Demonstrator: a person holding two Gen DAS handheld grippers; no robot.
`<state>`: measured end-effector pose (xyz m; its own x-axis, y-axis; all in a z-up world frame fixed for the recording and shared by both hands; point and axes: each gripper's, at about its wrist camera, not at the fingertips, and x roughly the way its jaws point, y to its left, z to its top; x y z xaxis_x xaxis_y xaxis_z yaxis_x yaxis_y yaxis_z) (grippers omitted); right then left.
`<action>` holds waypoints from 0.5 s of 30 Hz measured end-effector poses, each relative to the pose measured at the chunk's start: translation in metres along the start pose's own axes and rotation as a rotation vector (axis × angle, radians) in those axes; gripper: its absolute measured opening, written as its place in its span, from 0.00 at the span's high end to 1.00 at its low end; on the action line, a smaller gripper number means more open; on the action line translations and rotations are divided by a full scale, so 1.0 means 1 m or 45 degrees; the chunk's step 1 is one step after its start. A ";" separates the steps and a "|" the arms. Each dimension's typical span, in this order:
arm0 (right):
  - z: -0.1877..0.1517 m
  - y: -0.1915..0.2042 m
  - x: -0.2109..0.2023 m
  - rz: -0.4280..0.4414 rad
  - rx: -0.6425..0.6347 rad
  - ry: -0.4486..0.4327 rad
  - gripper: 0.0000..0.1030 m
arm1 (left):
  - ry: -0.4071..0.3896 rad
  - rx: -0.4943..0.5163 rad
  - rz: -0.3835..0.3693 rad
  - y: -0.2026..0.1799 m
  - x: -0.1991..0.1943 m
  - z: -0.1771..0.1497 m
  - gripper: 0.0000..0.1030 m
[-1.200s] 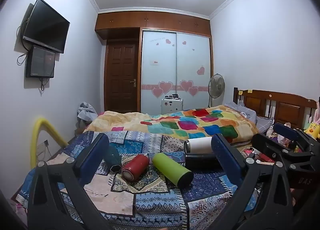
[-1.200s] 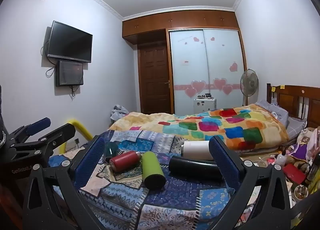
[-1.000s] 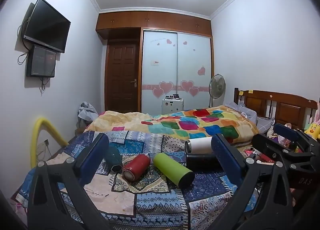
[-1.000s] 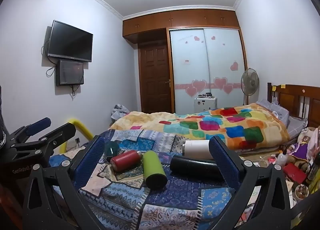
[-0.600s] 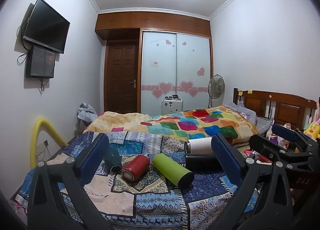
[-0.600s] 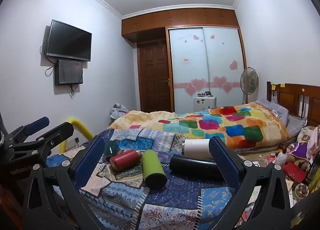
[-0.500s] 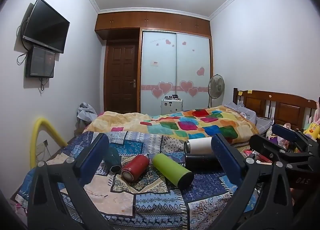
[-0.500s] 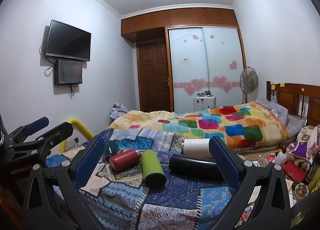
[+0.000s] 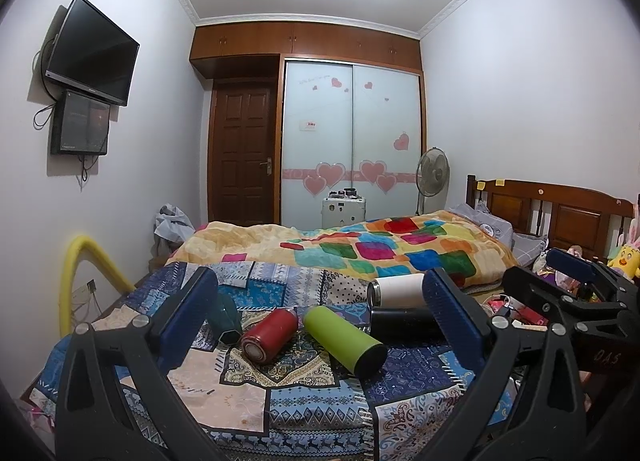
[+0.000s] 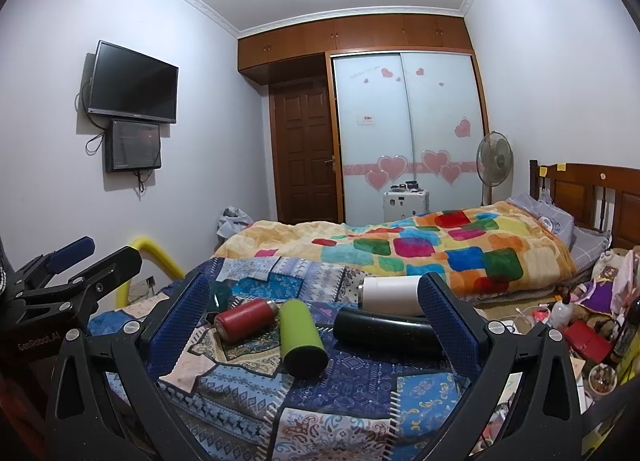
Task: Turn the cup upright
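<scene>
Several cups lie on their sides on a patchwork cloth (image 9: 304,401): a dark teal cup (image 9: 226,317), a red cup (image 9: 270,335), a lime green cup (image 9: 344,335), a black cup (image 9: 404,323) and a white cup (image 9: 396,291). In the right wrist view they are the teal cup (image 10: 221,293), red cup (image 10: 244,319), green cup (image 10: 300,335), black cup (image 10: 384,331) and white cup (image 10: 390,295). My left gripper (image 9: 320,317) is open and empty, short of the cups. My right gripper (image 10: 314,313) is open and empty, also short of them.
A bed with a colourful checked quilt (image 9: 380,249) lies behind the cloth. A yellow tube (image 9: 80,277) stands at the left. Clutter (image 10: 588,325) lies on the floor at the right. A fan (image 10: 494,165) and wardrobe doors (image 10: 408,137) are at the back.
Both views shift only slightly. The cups have not moved and both grippers stay open.
</scene>
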<state>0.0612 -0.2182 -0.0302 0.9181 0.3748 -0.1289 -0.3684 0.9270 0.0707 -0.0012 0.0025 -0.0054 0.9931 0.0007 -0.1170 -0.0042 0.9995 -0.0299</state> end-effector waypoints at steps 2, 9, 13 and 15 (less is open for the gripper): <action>0.000 0.000 0.000 0.000 0.002 -0.001 0.00 | 0.000 0.003 -0.002 -0.005 0.002 0.001 0.00; 0.001 -0.001 0.000 0.001 0.002 -0.001 0.00 | 0.000 0.003 -0.009 -0.005 0.005 0.001 0.00; 0.001 -0.001 0.000 0.000 0.003 0.000 0.00 | 0.001 0.001 -0.010 -0.003 0.003 0.003 0.00; 0.001 -0.002 0.000 0.000 0.005 0.001 0.00 | 0.002 0.004 -0.011 -0.003 0.004 0.003 0.00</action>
<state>0.0617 -0.2198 -0.0292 0.9181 0.3746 -0.1293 -0.3677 0.9269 0.0746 0.0028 -0.0005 -0.0032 0.9929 -0.0079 -0.1185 0.0046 0.9996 -0.0276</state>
